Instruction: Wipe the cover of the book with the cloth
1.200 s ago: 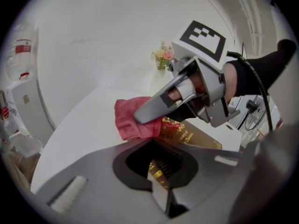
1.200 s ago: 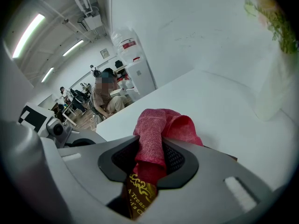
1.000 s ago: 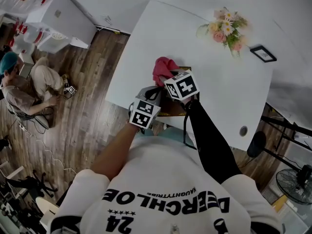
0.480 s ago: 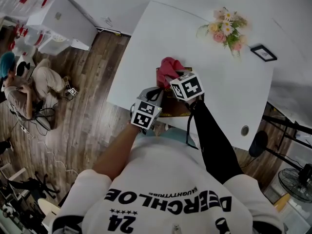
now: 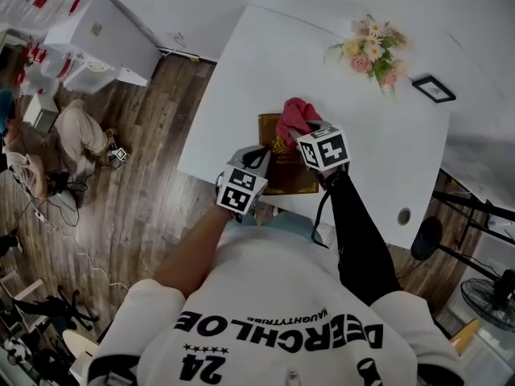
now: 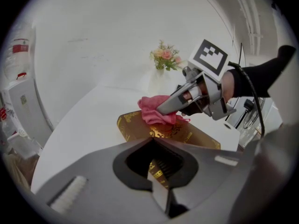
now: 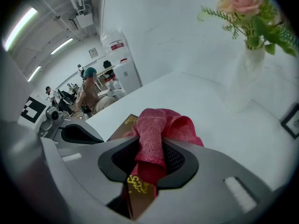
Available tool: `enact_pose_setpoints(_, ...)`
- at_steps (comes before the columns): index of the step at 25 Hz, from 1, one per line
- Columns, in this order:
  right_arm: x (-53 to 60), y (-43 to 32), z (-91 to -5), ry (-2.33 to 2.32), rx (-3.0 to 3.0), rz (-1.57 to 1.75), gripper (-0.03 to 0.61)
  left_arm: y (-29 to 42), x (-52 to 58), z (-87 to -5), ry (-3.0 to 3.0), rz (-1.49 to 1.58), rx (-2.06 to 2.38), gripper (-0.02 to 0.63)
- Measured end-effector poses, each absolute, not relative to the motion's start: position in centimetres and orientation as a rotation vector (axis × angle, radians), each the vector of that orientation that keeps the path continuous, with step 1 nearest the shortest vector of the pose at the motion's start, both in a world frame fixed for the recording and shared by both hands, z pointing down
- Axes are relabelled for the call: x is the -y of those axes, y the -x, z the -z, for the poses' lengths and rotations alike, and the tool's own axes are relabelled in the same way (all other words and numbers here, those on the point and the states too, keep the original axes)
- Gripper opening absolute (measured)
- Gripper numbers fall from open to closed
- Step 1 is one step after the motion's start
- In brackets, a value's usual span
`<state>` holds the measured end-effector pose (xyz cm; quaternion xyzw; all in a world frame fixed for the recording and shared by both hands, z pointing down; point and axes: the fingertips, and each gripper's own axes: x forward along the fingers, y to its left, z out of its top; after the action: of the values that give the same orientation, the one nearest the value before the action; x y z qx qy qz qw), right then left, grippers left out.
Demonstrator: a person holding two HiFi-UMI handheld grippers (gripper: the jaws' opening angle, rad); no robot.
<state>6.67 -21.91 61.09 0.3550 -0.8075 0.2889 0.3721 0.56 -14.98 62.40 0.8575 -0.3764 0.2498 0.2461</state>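
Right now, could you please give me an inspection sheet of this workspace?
Surface: white table.
Job's things: brown book lies flat near the table's front edge; pink cloth rests on its cover.
Clutter: flower vase and picture frame at the far side, apart from the book.
Grippers: left hand-held gripper shut on the book's edge; right hand-held gripper shut on the cloth.
Cables: a cable runs along the right forearm; floor cables too.
Surroundings: wood floor, seated person, white cabinet, fan.

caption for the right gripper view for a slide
Right gripper clamps a pink cloth over the brown book.
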Motion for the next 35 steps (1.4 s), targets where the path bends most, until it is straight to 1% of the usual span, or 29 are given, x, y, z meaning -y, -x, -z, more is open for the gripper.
enact_pose_setpoints(12,22.4,-11.4,-61.2,-1.027,2.009,-0.753,0.100,-0.6,15.0,-62.4,-2.363,-0.681,1.015,0.051)
enact_pose_setpoints(18,22.3,-13.7,-61.7,-1.101,2.013,-0.904,0.101,-0.6,15.0,-62.4,-2.372,-0.683,1.012,0.051)
enact_pose_setpoints(21,22.4,-13.5,-60.5,-1.127,2.039,-0.822,0.101,-0.5,15.0,-62.5,-2.371,-0.684,1.005,0.051)
enact_pose_setpoints(24,22.4,-11.3,-57.8,-1.117,2.149,-0.746,0.101,-0.8,14.8,-62.4,-2.379,-0.717,0.979,0.051)
enact_pose_setpoints(28,21.1,-5.2,-56.2,-0.917,2.266,-0.692,0.101,-0.7,13.9,-62.1,-2.413,-0.773,0.926,0.051)
enact_pose_setpoints(32,19.3,-0.2,-57.6,-0.706,2.272,-0.713,0.101,-1.0,13.4,-62.5,-2.407,-0.778,0.908,0.051)
enact_pose_setpoints(35,17.1,2.2,-60.4,-0.551,2.191,-0.852,0.100,-0.6,13.5,-62.7,-2.352,-0.692,0.915,0.052)
